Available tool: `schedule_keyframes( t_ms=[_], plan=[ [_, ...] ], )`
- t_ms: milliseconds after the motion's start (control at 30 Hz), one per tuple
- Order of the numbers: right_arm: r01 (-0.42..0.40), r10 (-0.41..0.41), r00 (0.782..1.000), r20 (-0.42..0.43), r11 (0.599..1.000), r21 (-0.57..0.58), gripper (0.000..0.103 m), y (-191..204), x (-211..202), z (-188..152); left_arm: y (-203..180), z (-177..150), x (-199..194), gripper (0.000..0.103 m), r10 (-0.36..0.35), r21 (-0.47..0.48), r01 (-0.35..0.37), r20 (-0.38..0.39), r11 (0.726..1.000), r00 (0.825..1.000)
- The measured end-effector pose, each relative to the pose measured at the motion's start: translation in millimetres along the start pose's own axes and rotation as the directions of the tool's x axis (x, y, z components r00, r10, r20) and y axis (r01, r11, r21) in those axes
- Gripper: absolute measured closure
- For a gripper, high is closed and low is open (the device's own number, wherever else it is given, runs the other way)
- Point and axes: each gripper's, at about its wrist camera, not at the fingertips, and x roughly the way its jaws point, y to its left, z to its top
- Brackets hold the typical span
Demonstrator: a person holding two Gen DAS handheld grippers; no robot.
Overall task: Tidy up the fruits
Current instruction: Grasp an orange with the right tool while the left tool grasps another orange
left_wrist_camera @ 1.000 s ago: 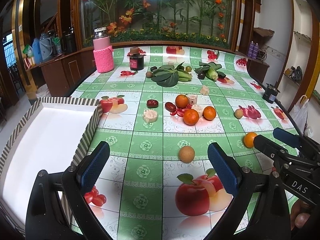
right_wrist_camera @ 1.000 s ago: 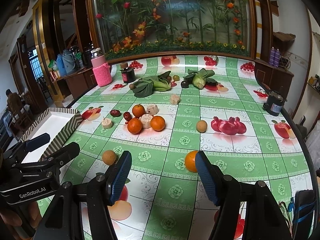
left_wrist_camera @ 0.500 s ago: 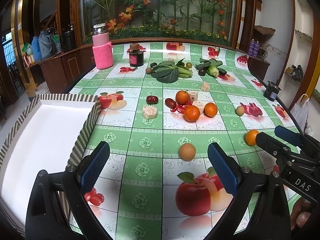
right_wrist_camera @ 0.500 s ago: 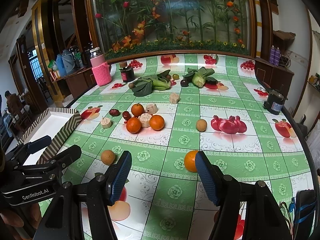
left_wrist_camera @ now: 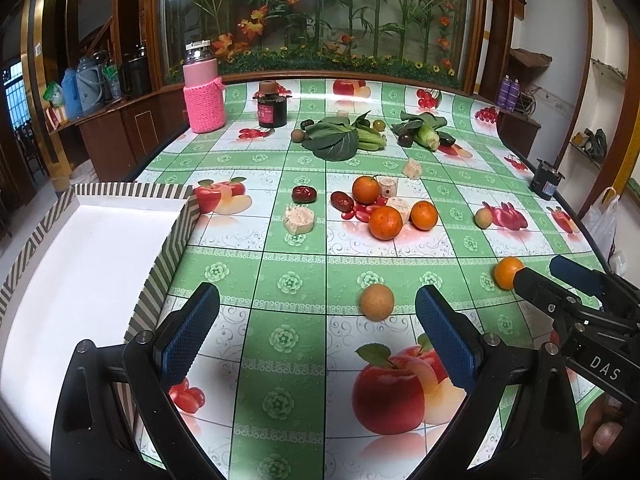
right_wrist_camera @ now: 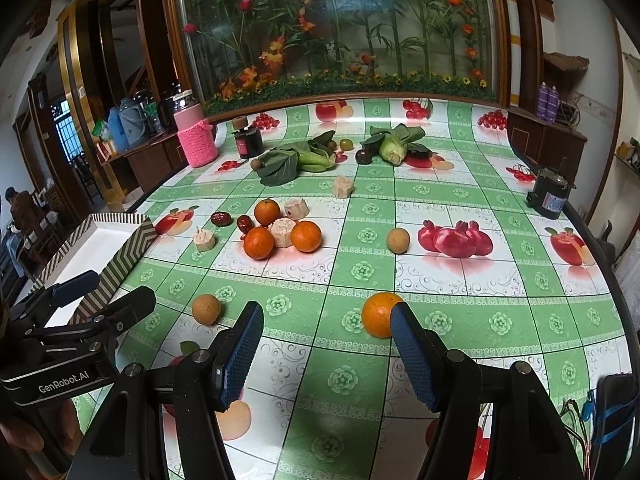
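Note:
My left gripper (left_wrist_camera: pixel 318 334) is open and empty above the table. A tan round fruit (left_wrist_camera: pixel 377 302) lies just ahead, nearer its right finger. My right gripper (right_wrist_camera: pixel 326 354) is open and empty. An orange (right_wrist_camera: pixel 378 314) lies on the cloth just ahead of its right fingertip. Three oranges (left_wrist_camera: pixel 385 222), dark red dates (left_wrist_camera: pixel 304 194) and pale cut chunks (left_wrist_camera: pixel 299 219) sit mid-table. Another tan fruit (right_wrist_camera: pixel 398 240) lies to the right. A white tray with a striped rim (left_wrist_camera: pixel 176 236) stands at the left.
Leafy greens (left_wrist_camera: pixel 334 138), a dark jar (left_wrist_camera: pixel 273 109) and a pink-sleeved bottle (left_wrist_camera: pixel 203 94) stand at the back. A small black motor (right_wrist_camera: pixel 550 196) sits near the right table edge. The cloth has printed fruit pictures.
Both grippers have shifted slightly forward and lower over the table. Jaws have stayed open. No fruit has moved.

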Motion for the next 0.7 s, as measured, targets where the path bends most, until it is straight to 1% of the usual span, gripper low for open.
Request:
schedule_keyframes(
  t_ms=[500,700],
  plan=[
    [-0.010,0.011,1.000,-0.016,1.000,0.014,0.037,-5,7,-1,0,-2,7,0.003,0.002,-0.001,-0.002,-0.016,1.000,1.000],
    [-0.011,0.012,1.000,-0.025,1.000,0.009,0.037,-7,12,-1,4,-1,12,0.003,-0.004,-0.011,0.003,-0.037,1.000,0.999]
  ],
)
